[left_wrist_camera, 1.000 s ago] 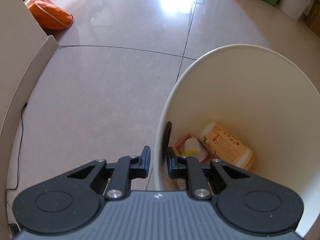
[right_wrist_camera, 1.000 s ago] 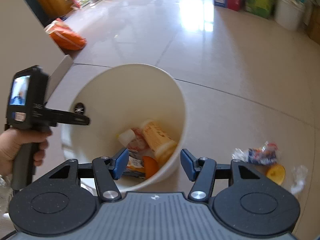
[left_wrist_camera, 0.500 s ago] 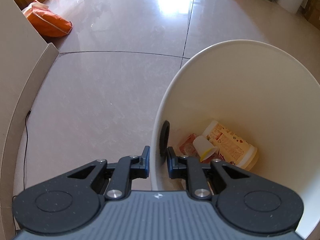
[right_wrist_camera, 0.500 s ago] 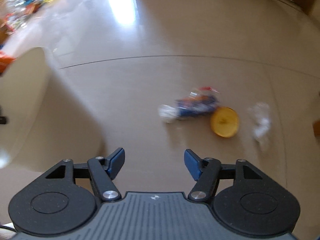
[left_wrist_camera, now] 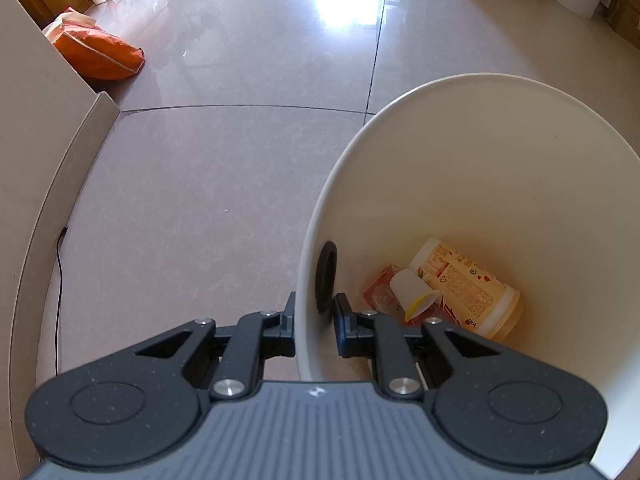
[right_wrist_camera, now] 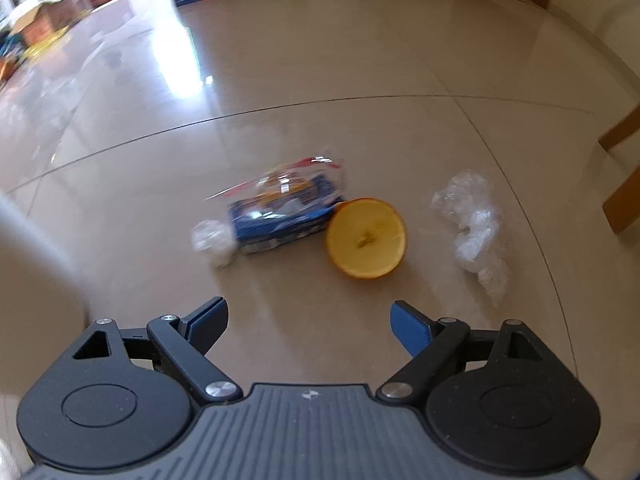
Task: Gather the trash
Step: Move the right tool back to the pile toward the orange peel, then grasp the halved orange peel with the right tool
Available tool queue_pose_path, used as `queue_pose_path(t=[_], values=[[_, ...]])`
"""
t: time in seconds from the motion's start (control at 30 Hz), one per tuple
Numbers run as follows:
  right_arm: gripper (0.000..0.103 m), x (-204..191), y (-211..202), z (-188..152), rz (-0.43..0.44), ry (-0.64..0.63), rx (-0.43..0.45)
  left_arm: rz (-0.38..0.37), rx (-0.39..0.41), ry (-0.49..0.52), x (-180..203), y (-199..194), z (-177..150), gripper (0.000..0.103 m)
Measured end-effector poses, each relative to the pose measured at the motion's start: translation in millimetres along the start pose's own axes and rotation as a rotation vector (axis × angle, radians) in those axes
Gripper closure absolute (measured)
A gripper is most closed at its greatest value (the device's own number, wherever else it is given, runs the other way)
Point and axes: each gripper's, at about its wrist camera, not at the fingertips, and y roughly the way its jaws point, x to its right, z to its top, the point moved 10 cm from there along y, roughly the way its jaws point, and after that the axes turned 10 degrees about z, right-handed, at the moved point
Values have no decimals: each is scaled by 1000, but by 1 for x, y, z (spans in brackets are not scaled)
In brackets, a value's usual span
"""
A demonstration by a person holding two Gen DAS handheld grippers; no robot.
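A pickup is being set up by the right gripper [right_wrist_camera: 308,322], so the step in hand is judged to be the fetching of the next piece of litter from the floor [right_wrist_camera: 400,80]. Its jaws are being opened wide and nothing is lying between them; they are being pointed steeply down at bare tile just short of the litter. Just beyond, a blue wrapper [right_wrist_camera: 286,210] is lying flat with an orange lid [right_wrist_camera: 366,238] touching its right end and a small clear plastic wad [right_wrist_camera: 212,240] at its left end. A larger piece of crumpled plastic [right_wrist_camera: 472,228] is lying apart, further right. For the next move, the gripper is judged to need lowering and carrying forward until one piece, likely the wrapper or lid, is sitting between the pads before the jaws are closed.

The bucket [left_wrist_camera: 500,184] is being held at its near rim by the left gripper [left_wrist_camera: 314,326], one pad outside the wall and one inside, pinched tight. That gripper is also being pointed steeply down. Inside, a yellow tub [left_wrist_camera: 468,288], a small white cup [left_wrist_camera: 410,292] and a reddish wrapper [left_wrist_camera: 380,290] are lying at the bottom.
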Motion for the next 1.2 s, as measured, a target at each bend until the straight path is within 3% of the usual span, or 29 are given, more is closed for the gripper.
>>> queue_pose_path(t=[0.47, 0.93, 1.0, 1.1, 1.2], values=[[6, 56, 91, 16, -112, 10, -24, 41, 14, 52, 6, -2, -2, 86], [6, 82, 134, 31, -141, 84, -38, 55, 24, 75, 8, -2, -3, 86], [9, 83, 135, 33, -142, 82, -37, 57, 26, 80, 8, -2, -4, 86], [24, 82, 138, 34, -137, 85, -58, 51, 23, 73, 8, -2, -3, 87], [28, 79, 136, 34, -157, 68, -77, 50, 23, 71, 7, -1, -3, 86]])
